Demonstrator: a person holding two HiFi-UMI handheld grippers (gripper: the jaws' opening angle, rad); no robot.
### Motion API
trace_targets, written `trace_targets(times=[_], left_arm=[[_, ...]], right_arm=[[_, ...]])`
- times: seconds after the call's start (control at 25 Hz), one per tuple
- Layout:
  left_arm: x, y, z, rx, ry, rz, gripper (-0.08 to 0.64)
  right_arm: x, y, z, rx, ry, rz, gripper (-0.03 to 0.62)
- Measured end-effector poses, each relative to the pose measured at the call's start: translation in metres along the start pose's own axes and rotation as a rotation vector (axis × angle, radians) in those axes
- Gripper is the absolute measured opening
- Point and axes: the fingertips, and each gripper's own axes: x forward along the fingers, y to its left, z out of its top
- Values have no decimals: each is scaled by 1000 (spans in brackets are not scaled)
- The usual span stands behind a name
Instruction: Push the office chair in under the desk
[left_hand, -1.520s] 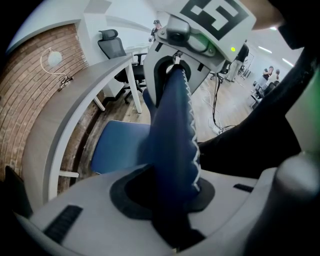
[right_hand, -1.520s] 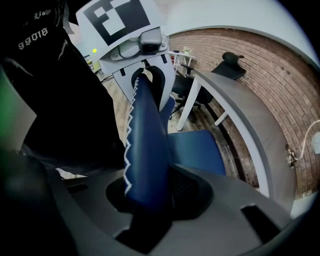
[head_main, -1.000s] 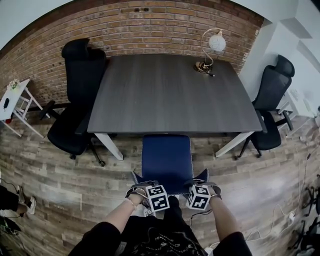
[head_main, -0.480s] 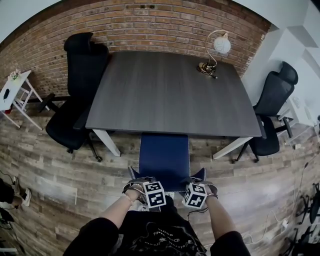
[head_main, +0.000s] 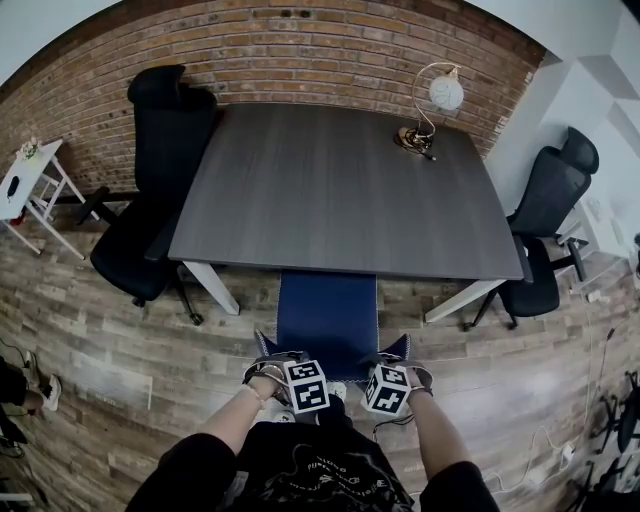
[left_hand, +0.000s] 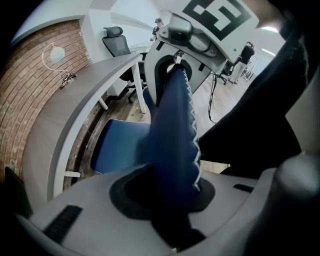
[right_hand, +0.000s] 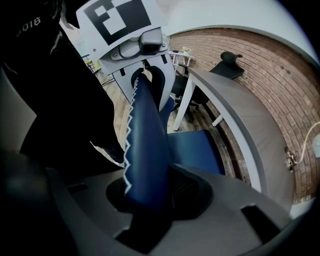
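Observation:
The blue office chair (head_main: 328, 310) stands at the near edge of the dark grey desk (head_main: 330, 190), the front of its seat tucked under the top. My left gripper (head_main: 272, 366) is shut on the left end of the backrest's top edge (left_hand: 175, 125). My right gripper (head_main: 402, 362) is shut on the right end of that backrest edge (right_hand: 145, 145). White zigzag stitching runs along the edge. The blue seat (left_hand: 117, 147) shows below, beside the desk's pale rim (right_hand: 235, 130). Each gripper view shows the other gripper at the backrest's far end.
A black office chair (head_main: 160, 170) stands at the desk's left side and another (head_main: 545, 230) at the right. A globe lamp (head_main: 430, 105) sits on the far right of the desk. White desk legs (head_main: 210, 285) flank the blue chair. A brick wall (head_main: 300, 55) runs behind.
The blue chair has rolled a little further under the desk, so less of its seat shows. Both grippers followed it forward, still closed on the backrest.

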Motion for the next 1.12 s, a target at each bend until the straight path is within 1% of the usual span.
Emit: trace_targets(times=[1.12], left_arm=[[5, 44, 11, -8, 10, 4, 101]], right_arm=[[4, -46, -2, -22, -3, 1, 104]])
